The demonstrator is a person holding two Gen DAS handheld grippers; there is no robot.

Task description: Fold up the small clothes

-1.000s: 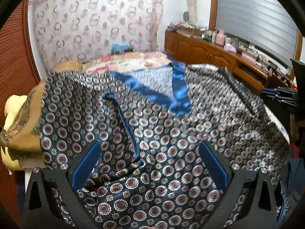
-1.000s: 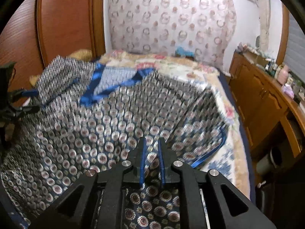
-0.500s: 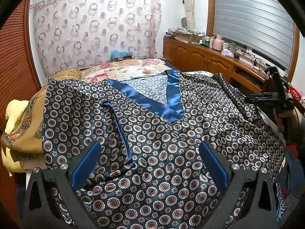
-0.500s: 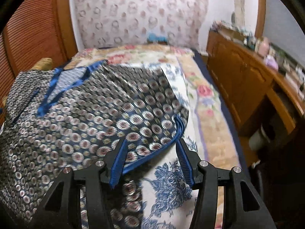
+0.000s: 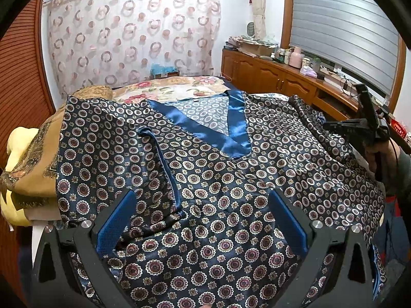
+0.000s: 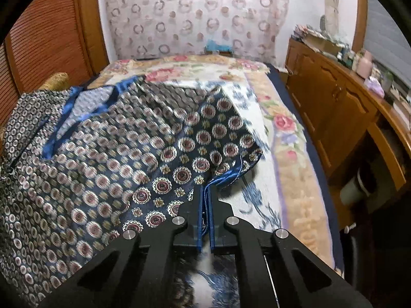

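A navy satin top [image 5: 218, 179] with a medallion print and a shiny blue V-neck [image 5: 231, 138] lies spread on the bed. My left gripper [image 5: 201, 220] hovers open over its lower front, with cloth below the blue pads [image 5: 115, 220] and nothing pinched. In the right wrist view my right gripper [image 6: 205, 195] has its jaws closing tight on the blue-trimmed sleeve edge [image 6: 226, 179], and the pads press the hem. The sleeve [image 6: 205, 141] is lifted slightly off the bedcover. The right gripper [image 5: 359, 125] also shows at the far right of the left wrist view, held by a hand.
The bed has a floral cover [image 6: 282, 128]. A tan blanket and yellow pillow [image 5: 23, 154] lie at the bed's left side. A wooden cabinet [image 6: 334, 107] with clutter runs along the right wall. A patterned curtain [image 5: 128, 38] hangs behind.
My right gripper moved to the sleeve's outer edge, opened over the blue hem, then shut on it. The top now lies flatter. My left gripper stayed open in place.
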